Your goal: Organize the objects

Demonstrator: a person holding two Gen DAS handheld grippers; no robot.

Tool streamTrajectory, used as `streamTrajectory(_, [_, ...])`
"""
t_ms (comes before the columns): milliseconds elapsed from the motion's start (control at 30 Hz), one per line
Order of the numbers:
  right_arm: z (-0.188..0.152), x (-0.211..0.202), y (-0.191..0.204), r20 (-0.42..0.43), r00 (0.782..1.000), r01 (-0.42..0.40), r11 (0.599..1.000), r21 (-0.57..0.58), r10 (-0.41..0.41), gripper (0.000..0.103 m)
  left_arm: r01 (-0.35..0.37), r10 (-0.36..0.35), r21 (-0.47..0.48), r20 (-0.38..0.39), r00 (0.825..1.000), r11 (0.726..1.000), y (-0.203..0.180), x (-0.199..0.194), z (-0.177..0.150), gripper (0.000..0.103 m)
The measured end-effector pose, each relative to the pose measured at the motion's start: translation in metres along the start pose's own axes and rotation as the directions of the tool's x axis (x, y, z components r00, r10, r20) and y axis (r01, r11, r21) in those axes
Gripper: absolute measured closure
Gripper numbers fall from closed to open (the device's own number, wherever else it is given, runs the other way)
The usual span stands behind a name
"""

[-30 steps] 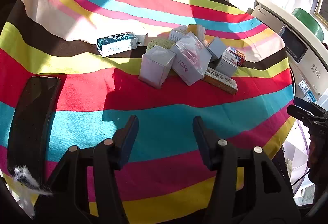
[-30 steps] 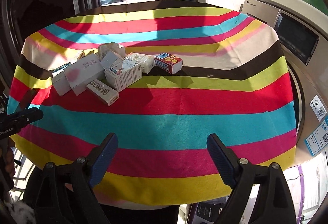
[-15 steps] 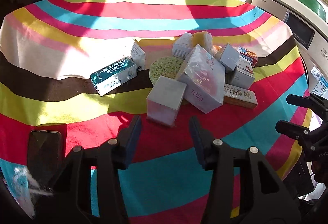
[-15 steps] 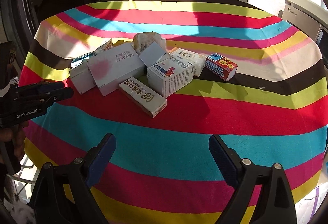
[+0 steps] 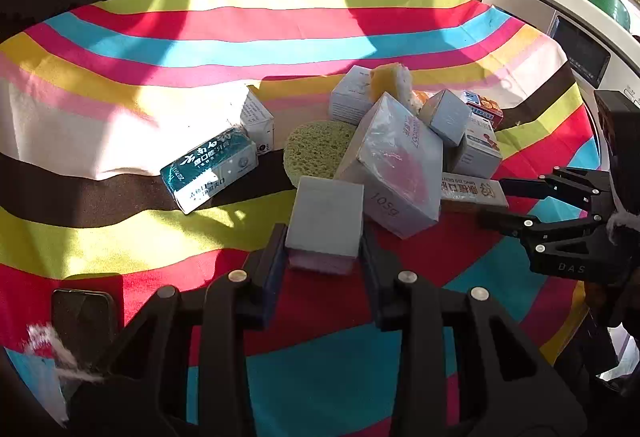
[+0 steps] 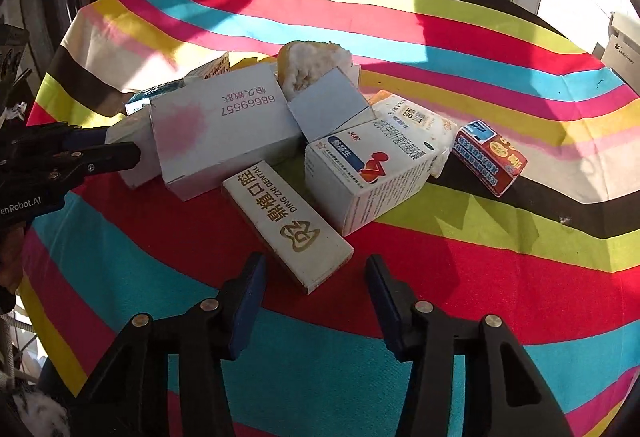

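Observation:
A pile of small boxes and sponges lies on the striped tablecloth [image 5: 200, 21]. My left gripper [image 5: 323, 243] has its fingers on both sides of a plain grey box [image 5: 326, 221] at the pile's near edge, close to or touching its sides. My right gripper [image 6: 316, 277] is open just in front of the long white dental box [image 6: 286, 223], which lies flat. Behind stand a large white box [image 6: 224, 129], a white and blue medicine box [image 6: 368, 173] and a yellow sponge [image 6: 308, 65]. The right gripper shows in the left wrist view [image 5: 500, 201].
A teal box [image 5: 210, 169], a green round sponge [image 5: 316, 149] and a red box [image 6: 488, 157] lie around the pile. A black phone [image 5: 84, 317] lies at the near left. A white washing machine [image 5: 560, 21] stands to the right of the table.
Both grippers have moved forward to the pile. The left fingers now flank the grey box. The right jaws have narrowed and come up to the dental box.

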State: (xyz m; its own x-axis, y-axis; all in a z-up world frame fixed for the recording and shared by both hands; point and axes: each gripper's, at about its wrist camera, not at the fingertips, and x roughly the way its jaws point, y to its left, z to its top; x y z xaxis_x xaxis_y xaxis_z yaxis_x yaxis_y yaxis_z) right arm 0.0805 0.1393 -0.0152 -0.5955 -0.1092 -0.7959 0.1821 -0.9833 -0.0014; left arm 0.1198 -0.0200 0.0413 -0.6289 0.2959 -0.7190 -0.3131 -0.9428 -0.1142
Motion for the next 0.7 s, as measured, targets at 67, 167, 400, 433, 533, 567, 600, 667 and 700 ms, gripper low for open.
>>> streamTrajectory(67, [0.002, 0.003, -0.003, 0.012, 1.0, 0.01, 1.0, 0.0, -0.01, 0.053, 0.006, -0.006, -0.025, 0.002, 1.0, 1.0, 0.001, -0.004, -0.006, 0.066])
streamTrajectory(167, [0.005, 0.005, -0.012, 0.027, 1.0, 0.013, 1.0, 0.015, -0.013, 0.054, 0.017, -0.016, -0.062, 0.007, 1.0, 0.998, 0.001, -0.012, -0.017, 0.066])
streamTrajectory(400, [-0.001, -0.003, -0.026, 0.039, 0.997, -0.071, 0.991, 0.116, 0.067, 0.034, 0.038, -0.036, -0.124, 0.024, 0.999, 0.992, -0.002, -0.034, -0.036, 0.066])
streamTrajectory(433, [-0.003, -0.006, -0.029, 0.041, 0.997, -0.077, 0.987, 0.143, 0.072, 0.032, 0.043, -0.04, -0.128, 0.024, 0.999, 0.991, -0.002, -0.036, -0.038, 0.066])
streamTrajectory(533, [-0.006, -0.013, -0.035, 0.037, 0.999, -0.046, 0.98, 0.194, 0.039, 0.029, 0.053, -0.051, -0.137, 0.023, 0.998, 0.989, -0.003, -0.04, -0.042, 0.066])
streamTrajectory(567, [-0.006, -0.015, -0.036, 0.029, 0.999, -0.029, 0.977, 0.209, 0.023, 0.027, 0.055, -0.052, -0.14, 0.023, 0.998, 0.989, -0.003, -0.041, -0.042, 0.066])
streamTrajectory(600, [-0.007, -0.016, -0.036, 0.015, 1.0, -0.018, 0.974, 0.225, 0.015, 0.026, 0.055, -0.052, -0.141, 0.024, 0.998, 0.988, -0.003, -0.041, -0.043, 0.066])
streamTrajectory(667, [-0.006, -0.015, -0.033, -0.021, 1.0, 0.0, 0.964, 0.266, 0.005, 0.026, 0.056, -0.053, -0.142, 0.026, 0.998, 0.988, -0.004, -0.042, -0.043, 0.066])
streamTrajectory(700, [-0.006, -0.014, -0.031, -0.038, 0.999, 0.01, 0.958, 0.286, 0.001, 0.026, 0.056, -0.053, -0.142, 0.027, 0.998, 0.988, -0.005, -0.042, -0.043, 0.066])
